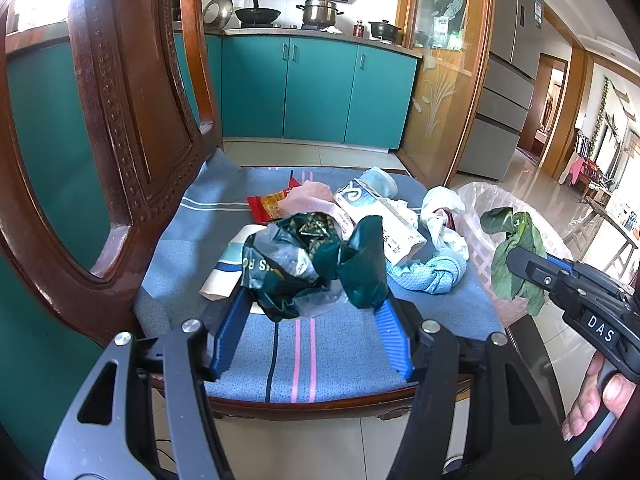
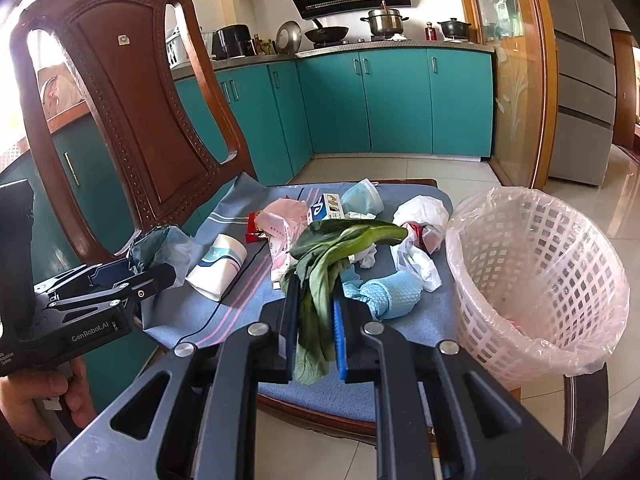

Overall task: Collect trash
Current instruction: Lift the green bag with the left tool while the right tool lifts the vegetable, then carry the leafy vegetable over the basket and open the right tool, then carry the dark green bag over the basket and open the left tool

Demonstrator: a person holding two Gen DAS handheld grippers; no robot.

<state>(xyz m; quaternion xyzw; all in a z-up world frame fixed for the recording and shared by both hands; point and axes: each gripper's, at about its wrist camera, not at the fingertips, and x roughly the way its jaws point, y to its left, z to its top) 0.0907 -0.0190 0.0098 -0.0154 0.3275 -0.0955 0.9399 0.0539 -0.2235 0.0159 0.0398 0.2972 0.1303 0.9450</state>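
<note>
Green leaf (image 2: 320, 280) hanging limp between closed jaws of right gripper (image 2: 316, 292) — pads pinching it, leaf tip drooping over chair cushion (image 2: 400, 396), near rim of white basket (image 2: 536, 280) lined with clear bag. Left gripper (image 1: 310, 300) gripping crumpled dark green bag (image 1: 316, 264), jaws partly spread around it, bag resting on blue striped cushion. Other trash lying behind — red wrapper (image 1: 266, 206), pink paper (image 1: 308, 198), white carton (image 1: 380, 216), light blue cloth (image 1: 436, 274). Person's hand (image 1: 596, 408) holding right gripper handle.
</note>
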